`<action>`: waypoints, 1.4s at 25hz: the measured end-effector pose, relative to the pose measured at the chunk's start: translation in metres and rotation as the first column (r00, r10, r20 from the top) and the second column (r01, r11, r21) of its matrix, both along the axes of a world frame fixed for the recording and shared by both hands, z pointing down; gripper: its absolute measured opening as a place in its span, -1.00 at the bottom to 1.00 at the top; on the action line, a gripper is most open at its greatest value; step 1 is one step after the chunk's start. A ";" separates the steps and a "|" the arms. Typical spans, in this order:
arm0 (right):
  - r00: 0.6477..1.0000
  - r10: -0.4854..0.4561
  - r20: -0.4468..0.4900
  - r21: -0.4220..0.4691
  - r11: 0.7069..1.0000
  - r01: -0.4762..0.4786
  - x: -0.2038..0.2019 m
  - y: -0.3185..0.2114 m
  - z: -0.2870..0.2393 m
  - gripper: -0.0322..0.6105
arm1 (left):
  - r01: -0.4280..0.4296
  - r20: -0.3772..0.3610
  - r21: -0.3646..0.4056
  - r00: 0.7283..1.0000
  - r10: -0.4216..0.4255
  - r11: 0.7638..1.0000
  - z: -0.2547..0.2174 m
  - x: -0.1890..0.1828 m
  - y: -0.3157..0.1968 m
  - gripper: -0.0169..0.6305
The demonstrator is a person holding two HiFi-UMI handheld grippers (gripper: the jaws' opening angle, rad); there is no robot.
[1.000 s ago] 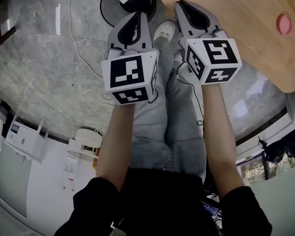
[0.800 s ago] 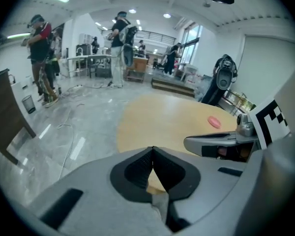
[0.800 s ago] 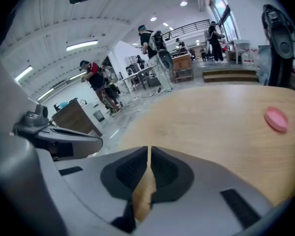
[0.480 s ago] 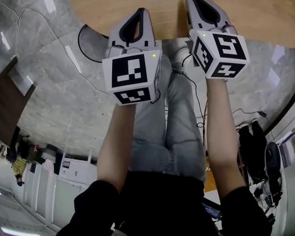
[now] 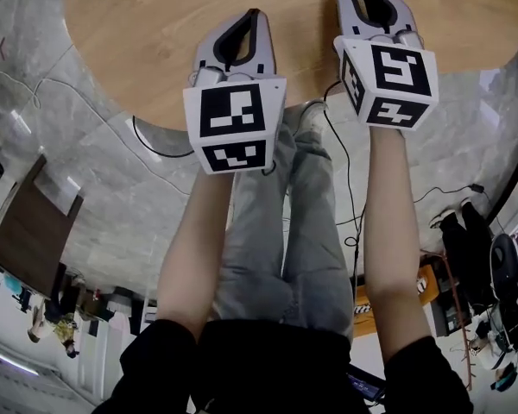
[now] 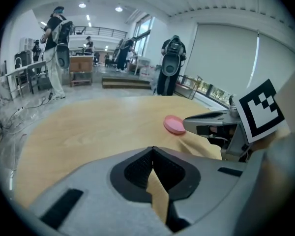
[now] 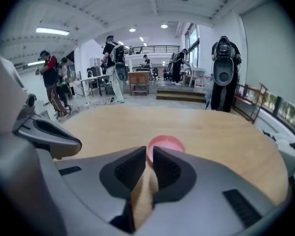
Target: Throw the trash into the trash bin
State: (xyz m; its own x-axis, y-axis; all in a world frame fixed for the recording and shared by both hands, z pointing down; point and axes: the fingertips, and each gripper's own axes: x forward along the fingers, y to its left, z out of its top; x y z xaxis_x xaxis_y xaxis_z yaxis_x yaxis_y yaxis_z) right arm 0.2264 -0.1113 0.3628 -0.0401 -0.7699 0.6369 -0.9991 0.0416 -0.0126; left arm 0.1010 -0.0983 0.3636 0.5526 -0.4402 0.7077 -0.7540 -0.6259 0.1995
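We count one pink disc (image 7: 165, 144), probably the trash, lying on the one desk (image 7: 226, 132), at twelve o'clock from the right fingers (image 7: 167, 170) and one o'clock from the left fingers (image 6: 135, 169). Both pairs are closed and hold nothing. We judge this to be the approach; the next move calls for opening around the disc. No bin shows.

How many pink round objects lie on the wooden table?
1. The pink round object lies on the wooden table, just beyond the right gripper. Others could be hidden behind the gripper bodies.
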 end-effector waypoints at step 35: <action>0.903 -0.361 0.231 -0.140 0.907 0.398 -0.174 0.059 -0.007 -0.84 | 0.652 0.107 -0.023 0.755 -0.647 0.758 -0.020 -0.248 0.106 -0.94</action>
